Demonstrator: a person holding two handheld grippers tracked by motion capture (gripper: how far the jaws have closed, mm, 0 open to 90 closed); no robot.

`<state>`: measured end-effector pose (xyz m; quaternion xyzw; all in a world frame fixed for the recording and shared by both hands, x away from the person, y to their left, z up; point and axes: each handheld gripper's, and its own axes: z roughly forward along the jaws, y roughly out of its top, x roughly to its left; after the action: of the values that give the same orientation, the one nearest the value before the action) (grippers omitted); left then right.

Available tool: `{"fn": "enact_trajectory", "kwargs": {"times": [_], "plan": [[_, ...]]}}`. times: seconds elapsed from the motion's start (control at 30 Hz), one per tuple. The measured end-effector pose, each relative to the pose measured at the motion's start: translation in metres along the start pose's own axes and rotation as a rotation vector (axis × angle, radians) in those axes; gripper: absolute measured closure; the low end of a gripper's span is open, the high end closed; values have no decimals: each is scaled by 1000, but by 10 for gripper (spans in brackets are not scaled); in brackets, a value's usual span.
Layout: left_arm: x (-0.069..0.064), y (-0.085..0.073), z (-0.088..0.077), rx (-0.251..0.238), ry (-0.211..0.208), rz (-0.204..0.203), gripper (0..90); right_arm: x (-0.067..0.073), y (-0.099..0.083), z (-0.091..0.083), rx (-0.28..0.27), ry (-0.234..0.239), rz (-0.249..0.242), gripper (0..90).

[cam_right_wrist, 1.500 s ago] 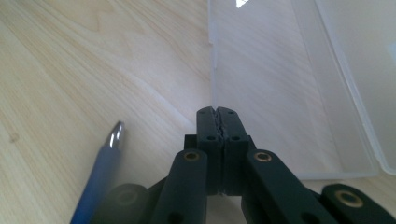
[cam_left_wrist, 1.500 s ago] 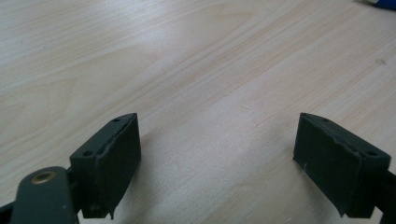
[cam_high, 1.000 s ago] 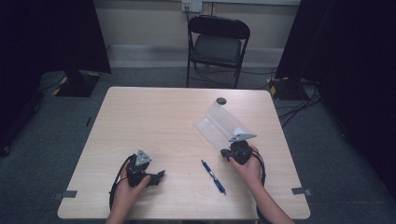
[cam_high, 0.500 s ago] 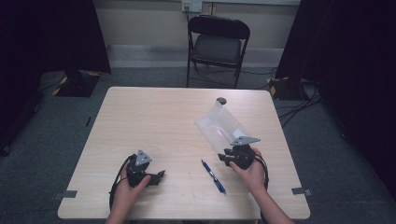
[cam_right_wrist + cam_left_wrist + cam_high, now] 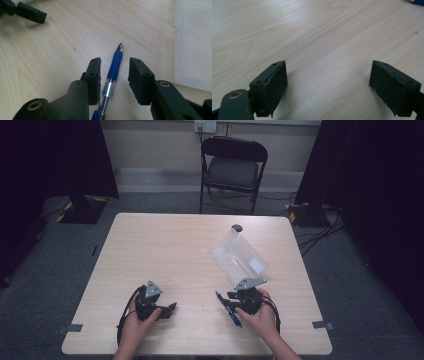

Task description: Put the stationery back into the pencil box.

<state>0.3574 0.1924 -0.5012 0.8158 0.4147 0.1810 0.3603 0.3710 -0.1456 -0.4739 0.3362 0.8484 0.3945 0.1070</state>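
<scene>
In the high view, lower right, the right tool (image 5: 229, 299) is placed over the blue pen (image 5: 228, 310) on the surface (image 5: 165, 250); the left tool (image 5: 171, 309) is rested, parted and empty. In the right gripper view, the jaws, just opened, are seen straddling the pen without pressing. Closing on its barrel is judged next.
</scene>
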Motion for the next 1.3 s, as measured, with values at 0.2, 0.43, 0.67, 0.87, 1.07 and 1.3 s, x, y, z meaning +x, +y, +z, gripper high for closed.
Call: {"fn": "enact_trajectory", "kwargs": {"times": [0.2, 0.43, 0.67, 0.87, 1.07, 1.3], "plan": [[0, 0, 0, 0, 0, -1, 145, 1, -10, 10, 18, 7, 17, 636], [0, 0, 0, 0, 0, -1, 145, 1, -10, 12, 49, -1, -18, 788], [0, 0, 0, 0, 0, -1, 145, -9, -5, 19, 35, 3, -3, 798], [0, 0, 0, 0, 0, -1, 145, -16, -3, 24, 17, 24, 15, 752], [0, 0, 0, 0, 0, 0, 145, -13, -8, 17, 27, 23, 15, 733], [0, 0, 0, 0, 0, -1, 145, -10, -11, 11, 46, -5, 24, 791]]}}
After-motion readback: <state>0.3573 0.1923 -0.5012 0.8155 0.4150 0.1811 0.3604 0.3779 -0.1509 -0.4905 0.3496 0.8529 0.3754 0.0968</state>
